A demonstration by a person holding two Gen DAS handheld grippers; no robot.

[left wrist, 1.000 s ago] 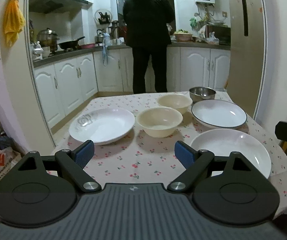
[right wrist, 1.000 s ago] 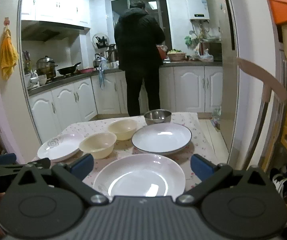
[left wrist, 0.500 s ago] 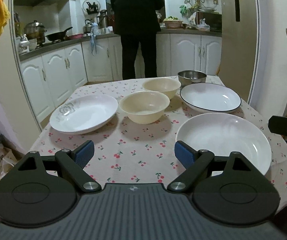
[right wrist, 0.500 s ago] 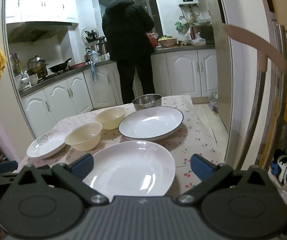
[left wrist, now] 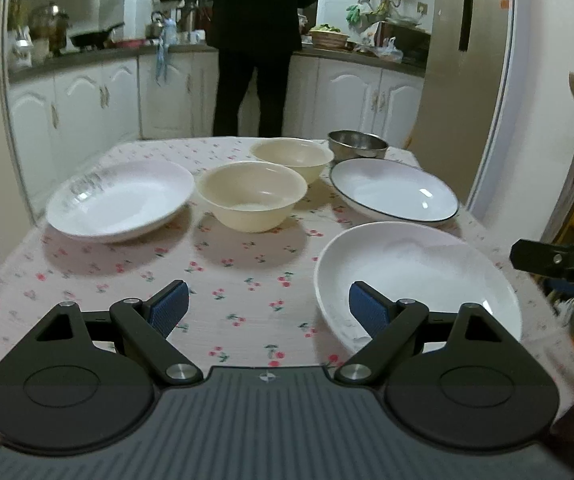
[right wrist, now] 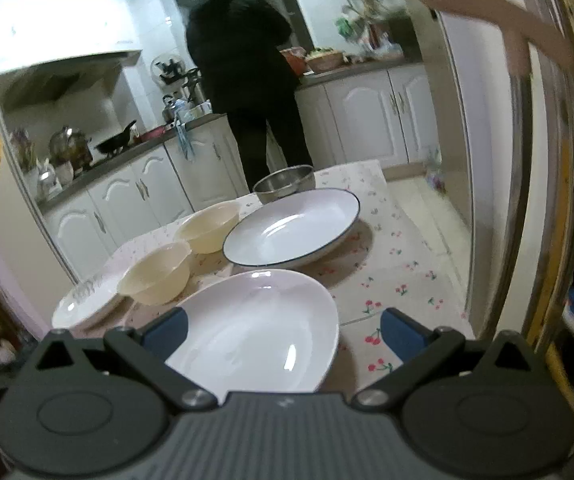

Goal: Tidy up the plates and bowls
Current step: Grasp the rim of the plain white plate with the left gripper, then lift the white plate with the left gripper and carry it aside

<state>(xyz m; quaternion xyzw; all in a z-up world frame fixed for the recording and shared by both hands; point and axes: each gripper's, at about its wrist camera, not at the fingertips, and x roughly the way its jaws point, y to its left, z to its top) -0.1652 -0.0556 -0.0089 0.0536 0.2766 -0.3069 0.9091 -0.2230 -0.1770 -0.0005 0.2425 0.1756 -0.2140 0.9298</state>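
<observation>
On the cherry-print table [left wrist: 247, 280] sit a plain white plate [left wrist: 415, 276] at near right, a blue-rimmed plate [left wrist: 393, 194] behind it, a patterned white plate [left wrist: 121, 200] at left, two cream bowls [left wrist: 253, 196] [left wrist: 291, 156] and a steel bowl [left wrist: 357, 144]. My left gripper [left wrist: 267, 306] is open and empty above the table's near edge. My right gripper [right wrist: 283, 330] is open, tilted, over the plain white plate [right wrist: 255, 328]; the blue-rimmed plate [right wrist: 291, 228] lies beyond. The right gripper also shows in the left wrist view [left wrist: 555, 260].
A person in black [left wrist: 259, 40] stands at the kitchen counter [left wrist: 359, 58] behind the table. White cabinets [left wrist: 87, 104] run along the left and back. A fridge [left wrist: 467, 80] stands to the right, close to the table's corner. A wooden chair back [right wrist: 499, 20] rises at right.
Both grippers have moved forward and lower toward the table. The right gripper has tilted and now hangs over the plain white plate. Both stay open.
</observation>
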